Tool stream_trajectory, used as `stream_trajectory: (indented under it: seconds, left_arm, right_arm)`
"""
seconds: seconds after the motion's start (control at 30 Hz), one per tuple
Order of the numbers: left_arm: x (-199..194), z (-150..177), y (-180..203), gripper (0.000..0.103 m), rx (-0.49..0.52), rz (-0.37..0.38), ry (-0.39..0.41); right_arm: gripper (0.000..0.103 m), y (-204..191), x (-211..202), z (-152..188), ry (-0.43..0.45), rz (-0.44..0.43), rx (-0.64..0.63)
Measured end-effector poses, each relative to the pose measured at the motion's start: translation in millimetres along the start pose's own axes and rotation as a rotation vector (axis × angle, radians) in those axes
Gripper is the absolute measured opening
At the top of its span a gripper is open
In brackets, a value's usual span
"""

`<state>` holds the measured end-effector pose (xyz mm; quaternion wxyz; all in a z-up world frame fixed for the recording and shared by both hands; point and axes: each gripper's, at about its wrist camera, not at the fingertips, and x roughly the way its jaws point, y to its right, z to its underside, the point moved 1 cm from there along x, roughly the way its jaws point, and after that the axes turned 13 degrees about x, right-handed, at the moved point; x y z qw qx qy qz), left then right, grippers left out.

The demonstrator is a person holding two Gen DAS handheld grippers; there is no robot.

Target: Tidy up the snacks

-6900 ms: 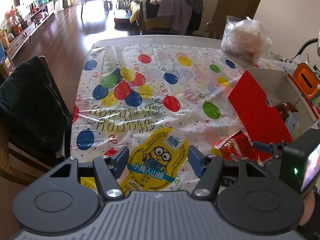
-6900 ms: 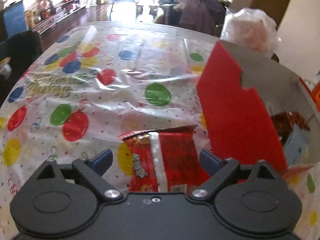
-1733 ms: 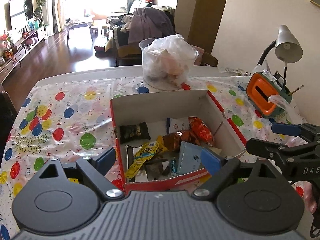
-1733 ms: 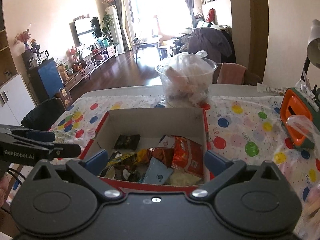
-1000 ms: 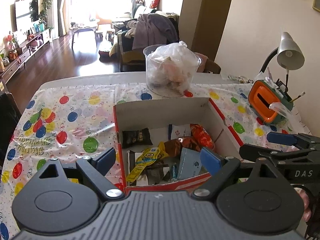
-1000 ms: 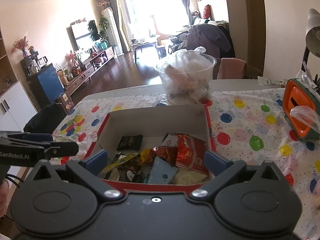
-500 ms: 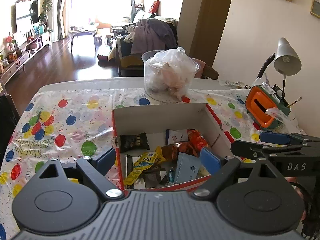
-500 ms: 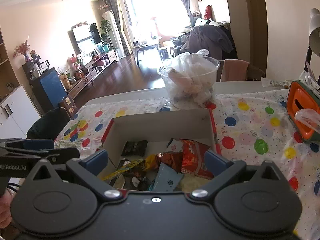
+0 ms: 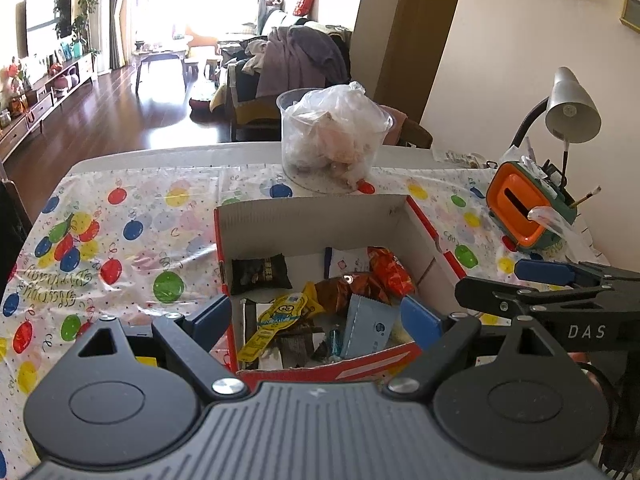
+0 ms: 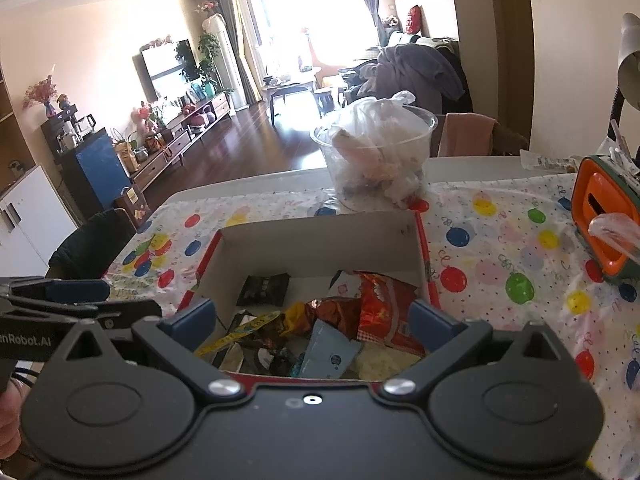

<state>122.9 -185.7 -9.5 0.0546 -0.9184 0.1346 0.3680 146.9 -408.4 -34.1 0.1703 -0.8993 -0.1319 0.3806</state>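
A red cardboard box (image 9: pixel 308 220) (image 10: pixel 316 240) stands open on the balloon tablecloth and holds several snack packets: a yellow Minions pouch (image 9: pixel 276 320), a black packet (image 9: pixel 260 274), a red chips bag (image 10: pixel 384 308), a grey-blue sachet (image 10: pixel 330 350). My left gripper (image 9: pixel 316 316) is open and empty, above the box's near edge. My right gripper (image 10: pixel 312 320) is open and empty, above the same edge. Each gripper shows from the side in the other's view.
A clear tub with a plastic bag (image 9: pixel 332 140) stands behind the box. An orange and green holder (image 9: pixel 524 204) and a desk lamp (image 9: pixel 568 112) are at the right. A dark chair (image 10: pixel 92 236) is at the table's left side.
Since 6.9 s ago the Minions pouch and red chips bag went from the table into the box. In the last second both grippers rose slightly and stayed open.
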Motion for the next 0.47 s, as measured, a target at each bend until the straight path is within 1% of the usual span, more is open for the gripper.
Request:
stream_trajectory:
  seconds: [0.47]
  left_arm:
    - [2.6,1.4,-0.4,0.092,-0.006,0.008,-0.014]
  right_arm:
    - [0.103,7.4,-1.6,4.6,-0.001,0.018,0.023]
